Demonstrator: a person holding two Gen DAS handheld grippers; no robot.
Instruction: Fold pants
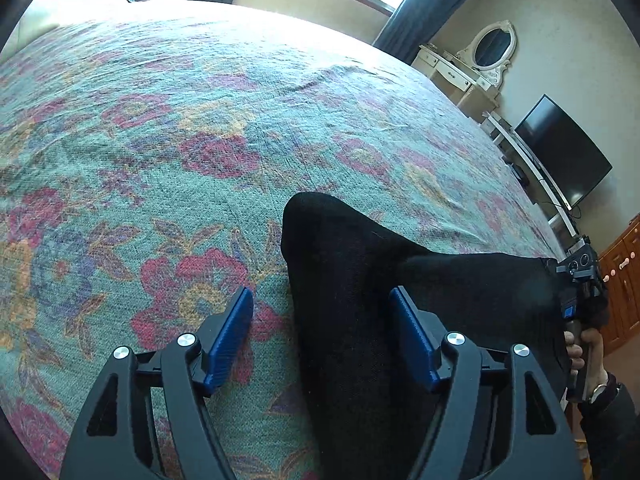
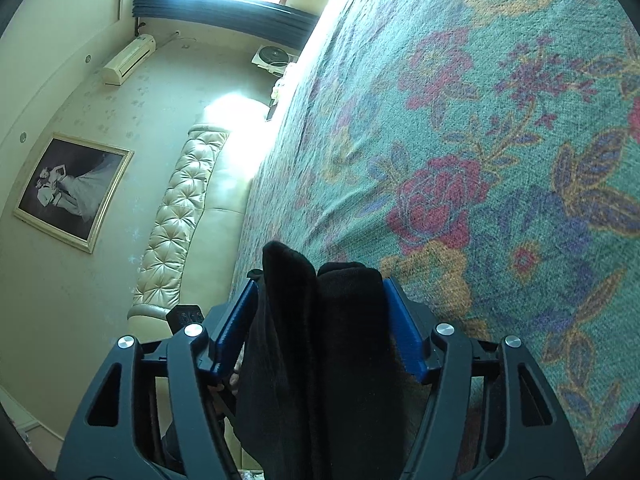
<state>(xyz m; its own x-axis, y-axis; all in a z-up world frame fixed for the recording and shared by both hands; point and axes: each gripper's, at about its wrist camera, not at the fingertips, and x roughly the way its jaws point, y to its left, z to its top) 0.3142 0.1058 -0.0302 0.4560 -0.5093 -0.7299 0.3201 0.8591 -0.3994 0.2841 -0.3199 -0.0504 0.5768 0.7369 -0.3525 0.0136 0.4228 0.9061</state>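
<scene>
Black pants (image 1: 360,300) lie on the floral bedspread (image 1: 160,140), their length running toward three o'clock from our left gripper (image 1: 322,338), spread around one edge; our right gripper (image 2: 320,322) straddles the other end, jaws apart.

Open left claw (image 1: 322,340) over black pants (image 1: 360,300)

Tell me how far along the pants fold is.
Done: the black pants lie doubled over on the floral bedspread. In hand: left tool stands open around the fold; right tool brackets bunched cloth, grip unclear. Left: whether more folds follow can't be told.
</scene>
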